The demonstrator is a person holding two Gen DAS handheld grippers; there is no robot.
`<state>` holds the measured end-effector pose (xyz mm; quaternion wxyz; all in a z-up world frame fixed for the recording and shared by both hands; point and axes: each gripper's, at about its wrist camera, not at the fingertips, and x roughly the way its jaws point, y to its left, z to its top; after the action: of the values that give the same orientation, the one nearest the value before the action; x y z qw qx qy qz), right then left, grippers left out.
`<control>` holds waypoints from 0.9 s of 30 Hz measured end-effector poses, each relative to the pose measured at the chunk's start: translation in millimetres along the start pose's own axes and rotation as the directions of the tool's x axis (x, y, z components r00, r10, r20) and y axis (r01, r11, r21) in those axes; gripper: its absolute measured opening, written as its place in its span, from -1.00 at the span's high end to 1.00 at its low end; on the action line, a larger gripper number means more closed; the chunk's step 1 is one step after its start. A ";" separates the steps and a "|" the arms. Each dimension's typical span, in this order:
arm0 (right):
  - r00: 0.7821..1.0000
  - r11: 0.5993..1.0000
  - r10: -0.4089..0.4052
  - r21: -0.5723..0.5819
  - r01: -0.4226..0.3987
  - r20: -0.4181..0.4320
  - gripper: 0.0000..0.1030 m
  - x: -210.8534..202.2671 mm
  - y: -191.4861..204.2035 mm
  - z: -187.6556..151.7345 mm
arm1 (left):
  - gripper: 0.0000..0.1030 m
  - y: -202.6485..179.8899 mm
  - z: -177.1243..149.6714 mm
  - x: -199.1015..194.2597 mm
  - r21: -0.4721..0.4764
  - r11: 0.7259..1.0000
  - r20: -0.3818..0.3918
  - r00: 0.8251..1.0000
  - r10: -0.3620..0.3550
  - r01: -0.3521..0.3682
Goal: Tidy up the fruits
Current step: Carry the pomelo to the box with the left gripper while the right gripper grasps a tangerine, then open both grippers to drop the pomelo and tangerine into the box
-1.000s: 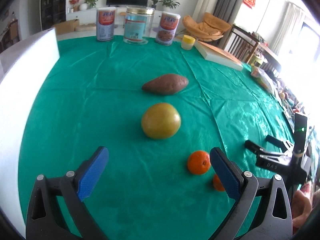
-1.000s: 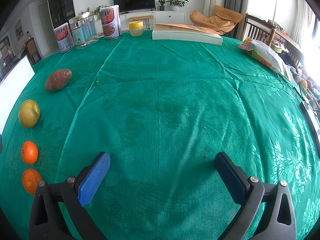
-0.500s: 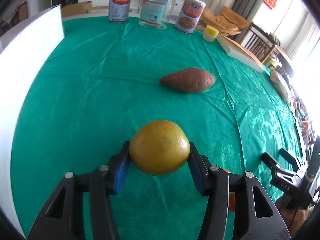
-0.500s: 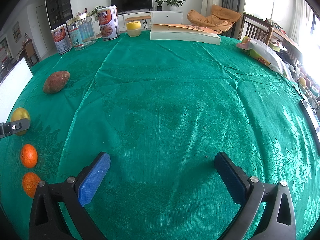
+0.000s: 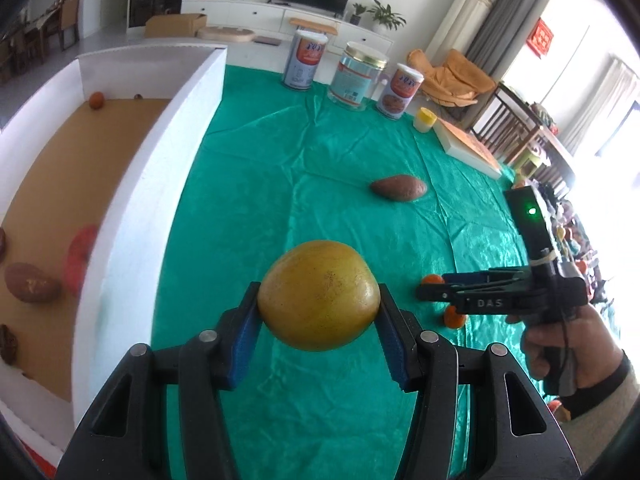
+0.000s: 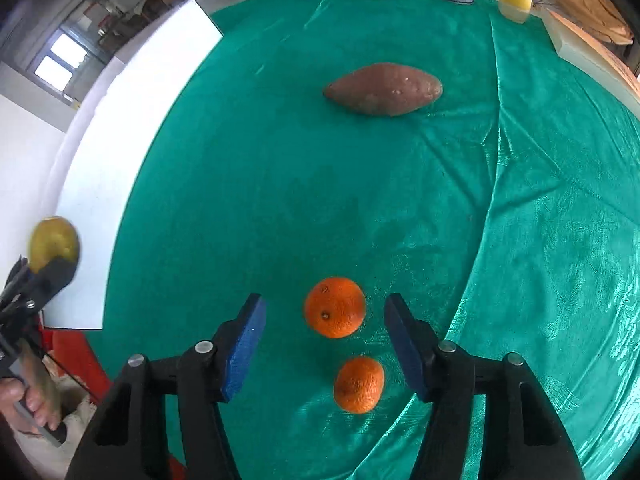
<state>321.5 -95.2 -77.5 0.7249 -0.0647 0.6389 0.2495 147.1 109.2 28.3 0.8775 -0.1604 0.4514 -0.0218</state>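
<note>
Left gripper (image 5: 319, 320) clamps yellow fruit (image 5: 319, 294) | right gripper (image 6: 325, 314) closing around orange (image 6: 335, 313), pads apart.

Between my left gripper (image 5: 319, 322) and the white box (image 5: 132, 216) I see only bare green surface (image 5: 280, 184), but the box wall stands high in the way. The sweet potato (image 6: 383, 88) lies well apart from the two oranges (image 6: 335, 313), with open cloth between them. The second orange (image 6: 359, 384) sits just beside the first, under my right gripper (image 6: 324, 332), whose jaws are closing around the first with a gap at each side.

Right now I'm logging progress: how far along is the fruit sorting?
Done: several pieces lie in the white box. In hand: left gripper clamps the yellow-green round fruit; right gripper closing around an orange mandarin. Left: second mandarin, brown sweet potato.
</note>
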 end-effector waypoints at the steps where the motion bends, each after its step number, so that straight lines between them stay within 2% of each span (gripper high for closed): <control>1: 1.000 1.000 -0.019 0.006 0.020 -0.015 0.20 4.4 1.5 1.4 | -0.08 5.4 0.3 -9.7 -0.002 1.000 0.008 1.000 -0.005 0.005; 2: 0.999 0.999 -0.047 0.012 0.047 0.010 0.40 0.9 2.3 3.5 | -0.08 12.4 0.6 -19.2 -0.009 1.000 0.014 1.000 -0.010 0.011; 6: 0.992 0.999 -0.044 -0.004 0.045 0.122 0.40 -35.0 24.5 9.9 | -0.08 58.7 9.7 -62.3 -0.076 0.996 0.050 0.998 -0.032 0.035; 8: 0.982 0.998 0.031 -0.060 -0.020 0.187 0.40 -66.1 58.1 14.5 | -0.08 88.6 17.3 -83.2 -0.104 0.995 0.093 0.995 0.025 -0.015; 10: 0.967 0.987 0.108 -0.143 -0.077 0.229 0.40 -93.0 106.1 22.1 | -0.08 120.5 23.7 -95.6 -0.132 0.985 0.122 0.984 0.130 -0.114; 13: 0.947 0.950 0.217 -0.276 -0.148 0.237 0.40 -108.1 190.6 34.7 | -0.08 164.4 22.7 -93.8 -0.185 0.962 0.083 0.972 0.220 -0.202; 16: 0.941 0.906 0.270 -0.385 -0.177 0.203 0.40 -91.9 269.8 45.0 | -0.08 186.8 11.7 -77.4 -0.192 0.947 0.012 0.964 0.265 -0.258; 20: 0.957 0.882 0.221 -0.457 -0.114 0.188 0.40 -44.3 341.0 61.2 | -0.09 195.5 -2.2 -56.3 -0.189 0.945 -0.056 0.964 0.260 -0.266; 23: 0.969 0.882 0.177 -0.464 -0.079 0.170 0.38 -12.9 366.7 71.1 | -0.10 197.7 -11.3 -48.2 -0.182 0.944 -0.078 0.961 0.264 -0.274; 25: 0.966 0.888 0.184 -0.453 -0.084 0.181 0.27 -4.9 370.3 75.5 | -0.13 201.1 -17.3 -48.5 -0.174 0.940 -0.082 0.955 0.284 -0.294; 26: 0.959 0.893 0.193 -0.442 -0.084 0.206 0.12 -7.8 370.7 76.7 | -0.22 200.9 -17.4 -49.2 -0.170 0.937 -0.075 0.952 0.296 -0.305; 27: 0.948 0.898 0.209 -0.431 -0.090 0.238 0.05 -14.7 364.9 79.2 | -0.37 199.2 -16.7 -53.1 -0.166 0.936 -0.062 0.950 0.306 -0.312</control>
<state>229.2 249.8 32.6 0.7555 -0.1315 0.4659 0.4415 81.1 303.3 0.9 0.8446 -0.1629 0.4866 0.1527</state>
